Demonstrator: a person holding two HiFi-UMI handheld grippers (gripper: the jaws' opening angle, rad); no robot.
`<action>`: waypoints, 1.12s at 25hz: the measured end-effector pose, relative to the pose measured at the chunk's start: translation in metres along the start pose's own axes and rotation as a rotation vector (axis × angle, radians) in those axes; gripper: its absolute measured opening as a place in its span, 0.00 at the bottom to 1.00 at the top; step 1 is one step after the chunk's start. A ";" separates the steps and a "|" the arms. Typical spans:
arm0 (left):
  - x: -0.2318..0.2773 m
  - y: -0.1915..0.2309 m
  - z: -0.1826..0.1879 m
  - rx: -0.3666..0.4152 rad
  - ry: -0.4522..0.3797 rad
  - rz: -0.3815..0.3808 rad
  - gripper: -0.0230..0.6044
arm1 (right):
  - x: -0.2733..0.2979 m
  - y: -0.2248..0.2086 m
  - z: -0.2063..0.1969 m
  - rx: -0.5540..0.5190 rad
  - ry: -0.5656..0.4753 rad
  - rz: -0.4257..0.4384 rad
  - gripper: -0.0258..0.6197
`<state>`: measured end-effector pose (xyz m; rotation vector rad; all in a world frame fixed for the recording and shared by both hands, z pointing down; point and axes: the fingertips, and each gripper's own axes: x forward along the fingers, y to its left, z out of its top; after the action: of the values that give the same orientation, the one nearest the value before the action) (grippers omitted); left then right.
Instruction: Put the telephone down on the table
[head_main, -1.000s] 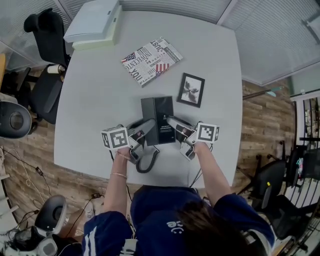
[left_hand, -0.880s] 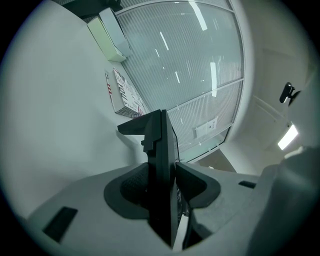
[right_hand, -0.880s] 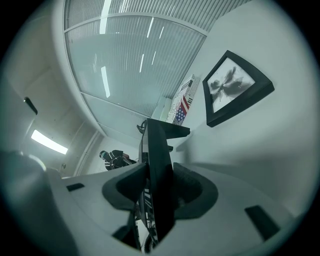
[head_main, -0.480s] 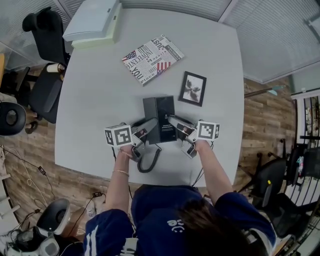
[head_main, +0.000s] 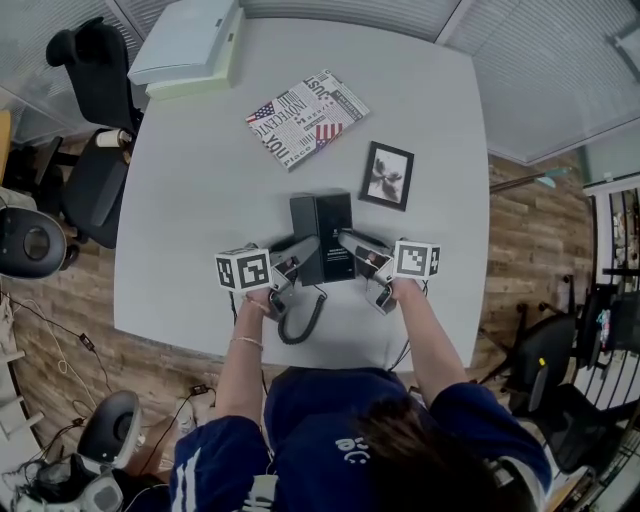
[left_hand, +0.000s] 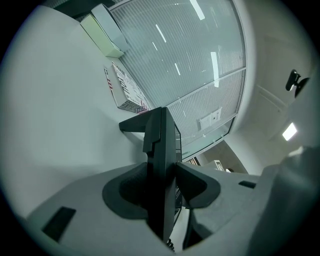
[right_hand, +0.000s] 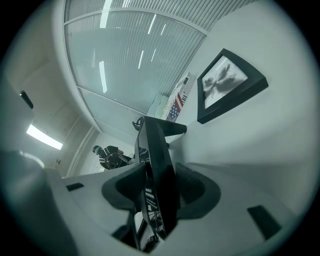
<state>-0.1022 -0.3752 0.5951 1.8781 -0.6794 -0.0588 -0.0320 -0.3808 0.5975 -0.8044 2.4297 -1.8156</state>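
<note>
Clamping the telephone (head_main: 322, 222) between them, left gripper (head_main: 299, 256) and right gripper (head_main: 347, 244) each grip one side.

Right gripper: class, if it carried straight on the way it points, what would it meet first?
The telephone: the right gripper holds it clamped between its fingers, so it fills the line ahead. The picture frame lies off to the side.

Wood-plank floor (head_main: 520, 230), slatted blinds (head_main: 560, 70) — black office chair (head_main: 100, 90) at left.
</note>
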 end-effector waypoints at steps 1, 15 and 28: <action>0.000 0.000 0.000 0.009 -0.004 0.006 0.30 | 0.000 0.000 0.000 -0.005 -0.001 -0.007 0.33; -0.032 -0.037 -0.011 0.329 -0.021 0.201 0.43 | -0.029 0.043 0.018 -0.333 -0.135 -0.182 0.55; -0.094 -0.115 -0.043 0.612 -0.174 0.338 0.43 | -0.085 0.118 -0.039 -0.617 -0.238 -0.246 0.55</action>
<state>-0.1170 -0.2652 0.4876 2.3219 -1.2302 0.2300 -0.0162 -0.2888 0.4792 -1.3081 2.8346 -0.9105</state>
